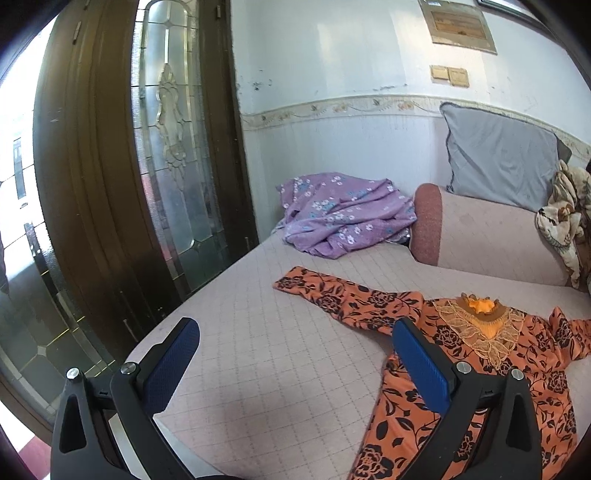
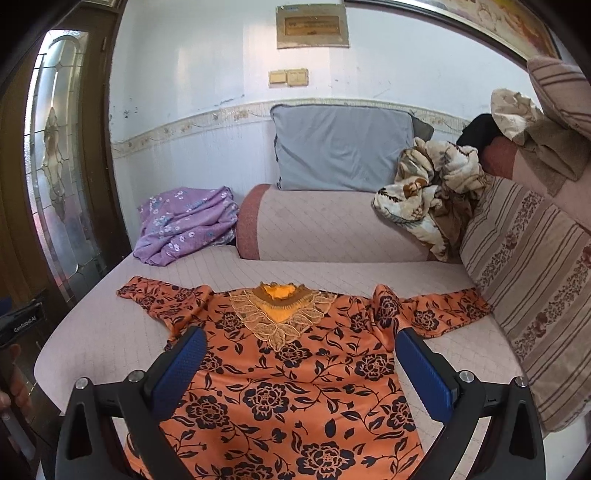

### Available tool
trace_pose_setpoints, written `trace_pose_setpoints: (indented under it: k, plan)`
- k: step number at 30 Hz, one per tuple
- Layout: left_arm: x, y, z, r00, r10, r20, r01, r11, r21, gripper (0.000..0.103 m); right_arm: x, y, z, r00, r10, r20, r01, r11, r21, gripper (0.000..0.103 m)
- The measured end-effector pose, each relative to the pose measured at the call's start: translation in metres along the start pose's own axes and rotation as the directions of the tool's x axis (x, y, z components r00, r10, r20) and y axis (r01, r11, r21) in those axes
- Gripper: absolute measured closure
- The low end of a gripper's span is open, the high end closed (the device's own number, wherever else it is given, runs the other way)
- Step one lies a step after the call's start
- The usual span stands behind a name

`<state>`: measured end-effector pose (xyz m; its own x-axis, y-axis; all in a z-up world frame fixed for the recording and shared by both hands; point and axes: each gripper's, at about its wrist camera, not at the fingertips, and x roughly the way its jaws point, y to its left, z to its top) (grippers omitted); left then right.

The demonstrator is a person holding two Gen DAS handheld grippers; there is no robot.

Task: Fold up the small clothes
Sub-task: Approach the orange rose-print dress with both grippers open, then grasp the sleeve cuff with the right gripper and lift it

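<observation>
Soft daylight, fisheye edges (perhaps overexposed)

Both wrist views low over bed (image 1: 258, 369), facing wall, sharing orange blouse (image 2: 295, 387)

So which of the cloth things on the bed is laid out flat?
The orange flowered top, spread flat with both sleeves out. The purple flowered cloth and the beige blanket lie crumpled in heaps.

The bed holds 1 orange floral blouse (image 2: 280, 373), 1 crumpled purple flowered cloth (image 2: 184, 229), 1 grey pillow (image 2: 343, 147), 1 beige patterned blanket (image 2: 432, 192) and 1 striped cushion (image 2: 528, 280). On the wall, upper centre, sit 2 switch plates (image 2: 288, 78) and 1 framed panel (image 2: 312, 26).
</observation>
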<state>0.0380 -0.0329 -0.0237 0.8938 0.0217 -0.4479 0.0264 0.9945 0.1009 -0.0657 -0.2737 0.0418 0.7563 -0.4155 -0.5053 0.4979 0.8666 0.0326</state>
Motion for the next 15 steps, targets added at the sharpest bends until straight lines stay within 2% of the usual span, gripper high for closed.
trace_pose_setpoints:
  k: [7,9,12,15]
  plan:
    - [0.022,-0.024,0.005,0.999,-0.039,-0.020,0.039,0.999,0.014,0.000,0.024,-0.006,0.001,0.999,-0.023,-0.030,0.023,1.000,0.014,0.000]
    - [0.035,-0.033,0.008,0.996,-0.075,-0.048,0.075,0.997,0.004,0.000,0.032,-0.009,0.001,0.999,-0.027,-0.037,0.027,1.000,0.010,0.000]
    - [0.069,-0.058,0.010,0.980,-0.147,-0.131,0.145,0.989,-0.022,0.000,0.052,-0.031,-0.001,0.999,-0.022,-0.038,0.024,0.999,0.032,0.000]
    - [0.111,-0.098,0.007,0.960,-0.176,-0.219,0.176,0.984,-0.022,0.000,0.086,-0.077,-0.006,0.996,0.046,-0.074,-0.036,0.992,0.122,0.000]
